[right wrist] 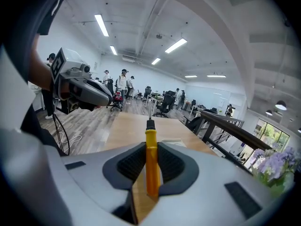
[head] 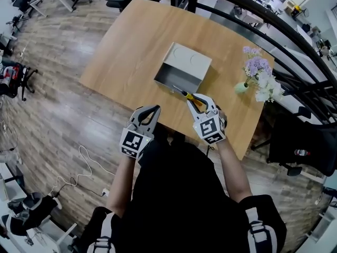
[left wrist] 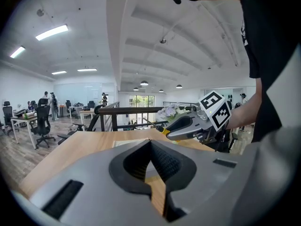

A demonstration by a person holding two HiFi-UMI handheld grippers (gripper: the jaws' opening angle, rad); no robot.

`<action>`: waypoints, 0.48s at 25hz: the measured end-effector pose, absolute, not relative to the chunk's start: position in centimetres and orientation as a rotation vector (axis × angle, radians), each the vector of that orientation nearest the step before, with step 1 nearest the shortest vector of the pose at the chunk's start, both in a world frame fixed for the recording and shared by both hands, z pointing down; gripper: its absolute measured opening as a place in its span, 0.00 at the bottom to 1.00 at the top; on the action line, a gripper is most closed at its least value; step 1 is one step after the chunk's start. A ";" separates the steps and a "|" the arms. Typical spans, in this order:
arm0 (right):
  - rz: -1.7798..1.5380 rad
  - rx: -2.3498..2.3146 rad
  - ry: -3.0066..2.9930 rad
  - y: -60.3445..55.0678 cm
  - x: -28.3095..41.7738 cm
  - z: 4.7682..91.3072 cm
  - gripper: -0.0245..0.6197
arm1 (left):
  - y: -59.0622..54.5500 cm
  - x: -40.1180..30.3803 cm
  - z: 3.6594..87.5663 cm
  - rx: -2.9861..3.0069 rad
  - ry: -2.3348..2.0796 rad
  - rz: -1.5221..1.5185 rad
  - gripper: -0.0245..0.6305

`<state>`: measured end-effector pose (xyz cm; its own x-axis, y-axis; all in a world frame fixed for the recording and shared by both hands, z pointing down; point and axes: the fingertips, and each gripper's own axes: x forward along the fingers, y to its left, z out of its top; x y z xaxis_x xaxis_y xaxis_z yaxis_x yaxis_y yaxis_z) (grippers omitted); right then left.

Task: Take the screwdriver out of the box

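Right gripper view: the right claw (right wrist: pixel 151 173) clamps the screwdriver (right wrist: pixel 150 145) mid-handle, above the tabletop (head: pixel 131 41) just in front of the box (head: pixel 181 70). It looks light and stiff, with smooth plastic that is likely slippery, so the handle suits gripping. The left claw (left wrist: pixel 151 175) is closed and empty.

screwdriver (right wrist: pixel 151 168) handle: glossy yellow plastic, dark collar; box (head: pixel 178 79): matt grey, sheet-metal look; table (head: pixel 126 51): smooth wood grain, satin; right gripper (right wrist: pixel 151 149) shell matt grey plastic, pads (right wrist: pixel 129 166) black, ribbed
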<state>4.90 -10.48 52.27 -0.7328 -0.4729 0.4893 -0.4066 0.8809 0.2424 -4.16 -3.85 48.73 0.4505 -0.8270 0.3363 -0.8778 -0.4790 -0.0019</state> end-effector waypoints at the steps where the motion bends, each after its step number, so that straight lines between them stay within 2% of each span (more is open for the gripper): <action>1: -0.164 0.636 -2.493 -10.3 5.0 52.2 0.18 | -3.6 -4.0 48.7 2.525 -1.500 0.439 0.07; 12: -0.166 0.636 -2.502 -8.7 5.6 52.3 0.18 | -1.9 -3.5 48.7 2.521 -1.508 0.448 0.07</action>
<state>5.56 -8.72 52.28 -0.7379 -0.4741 0.4803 -0.4063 0.8804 0.2446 -3.50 -1.85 48.73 0.4438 -0.8291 0.3400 -0.8802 -0.4745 -0.0082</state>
